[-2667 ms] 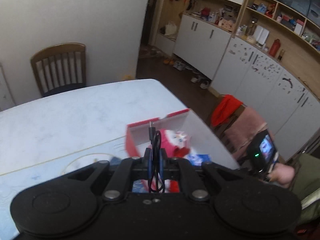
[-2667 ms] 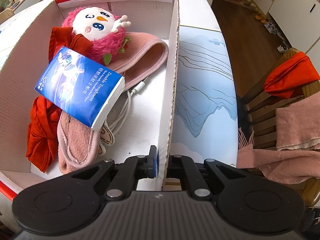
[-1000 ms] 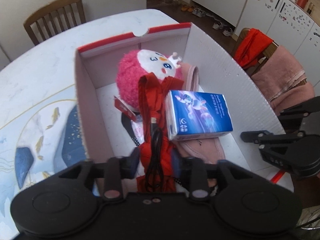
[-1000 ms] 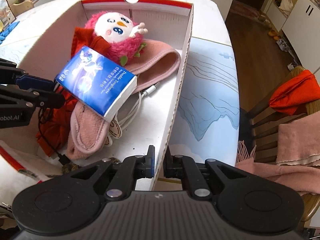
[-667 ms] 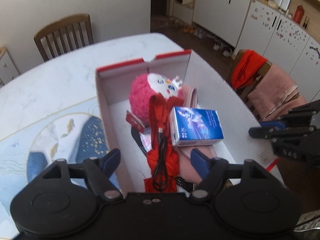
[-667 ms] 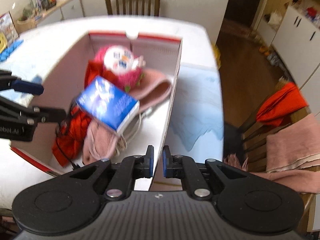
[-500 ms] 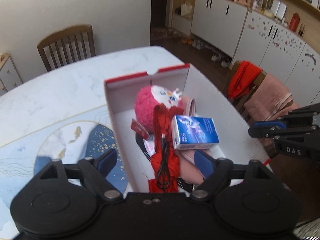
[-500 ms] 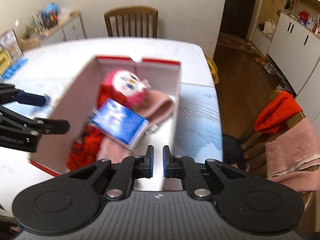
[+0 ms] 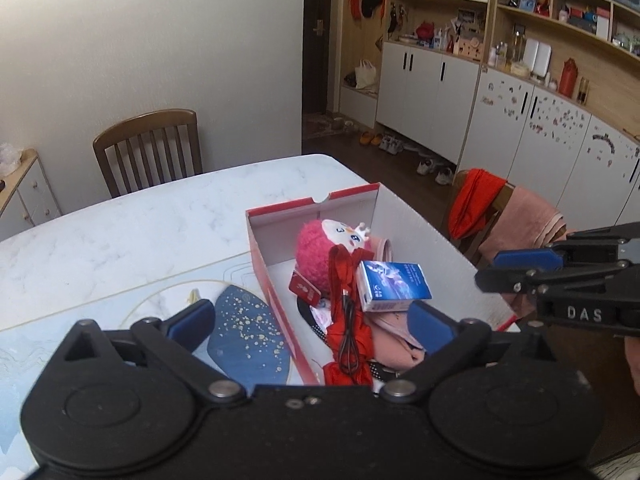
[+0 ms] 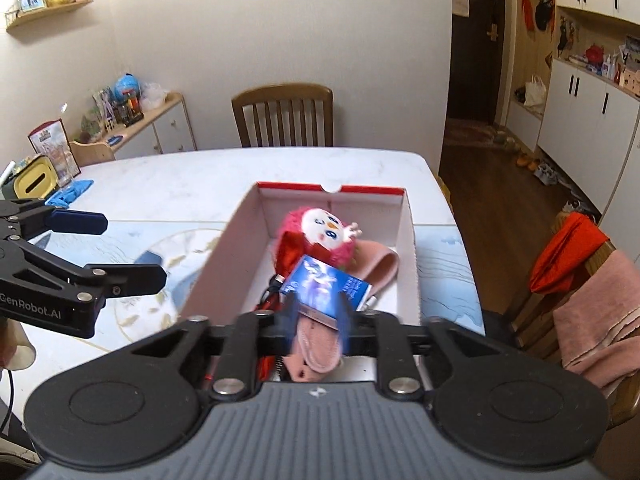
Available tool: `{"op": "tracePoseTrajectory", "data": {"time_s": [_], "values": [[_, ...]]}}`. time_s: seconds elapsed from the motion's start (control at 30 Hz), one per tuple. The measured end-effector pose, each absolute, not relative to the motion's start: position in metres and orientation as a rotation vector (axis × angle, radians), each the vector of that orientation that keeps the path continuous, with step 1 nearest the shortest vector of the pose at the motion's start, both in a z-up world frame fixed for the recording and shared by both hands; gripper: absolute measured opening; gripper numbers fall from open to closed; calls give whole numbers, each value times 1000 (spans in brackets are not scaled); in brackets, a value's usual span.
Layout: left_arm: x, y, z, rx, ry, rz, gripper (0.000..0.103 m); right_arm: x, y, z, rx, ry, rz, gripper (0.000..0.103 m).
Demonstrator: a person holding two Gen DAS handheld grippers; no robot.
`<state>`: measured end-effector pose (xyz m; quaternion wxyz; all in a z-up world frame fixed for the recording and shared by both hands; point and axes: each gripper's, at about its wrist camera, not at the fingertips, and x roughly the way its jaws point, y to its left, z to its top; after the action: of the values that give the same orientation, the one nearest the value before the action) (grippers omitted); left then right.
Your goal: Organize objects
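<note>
A red-rimmed white cardboard box (image 9: pixel 416 236) (image 10: pixel 406 232) stands on the table. In it lie a pink plush bird (image 9: pixel 324 248) (image 10: pixel 320 232), a blue tissue pack (image 9: pixel 394 286) (image 10: pixel 326 284), a red cloth (image 9: pixel 344 312), a coiled black cable (image 9: pixel 349 334) on the cloth and a pink band (image 10: pixel 380 266). My left gripper (image 9: pixel 310 318) is open and empty, raised above the box's near end. My right gripper (image 10: pixel 316 312) is partly open and empty, above the box's near end; its blue pads are motion-blurred. Each gripper shows in the other's view (image 9: pixel 520 272) (image 10: pixel 92 248).
A marble table (image 9: pixel 140 224) with a blue patterned mat (image 9: pixel 244 336) under the box. A wooden chair (image 10: pixel 282 120) stands at the far side. Another chair with red and pink cloths (image 10: pixel 576 280) is at the right. A sideboard with clutter (image 10: pixel 132 120) stands at the left.
My left gripper opened, let the black cable drop onto the red cloth in the box, and pulled back and up. My right gripper let go of the box wall, drew back and opened.
</note>
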<state>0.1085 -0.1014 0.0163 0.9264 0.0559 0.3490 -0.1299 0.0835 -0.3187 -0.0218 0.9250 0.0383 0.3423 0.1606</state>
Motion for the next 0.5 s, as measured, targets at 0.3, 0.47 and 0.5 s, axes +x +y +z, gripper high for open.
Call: {"op": "tracePoseTrajectory", "data": {"time_s": [0.3,0.47,0.5], "values": [[91,-87,18,77,719,-293,102,54,-313,-10,105,604,315,72],[80,-81,18,52,715,-311,102,34,-313,-8,113,546,280,89],[78,-81,18,51,714,-310,102,30,-313,-7,113,539,269,90]]}}
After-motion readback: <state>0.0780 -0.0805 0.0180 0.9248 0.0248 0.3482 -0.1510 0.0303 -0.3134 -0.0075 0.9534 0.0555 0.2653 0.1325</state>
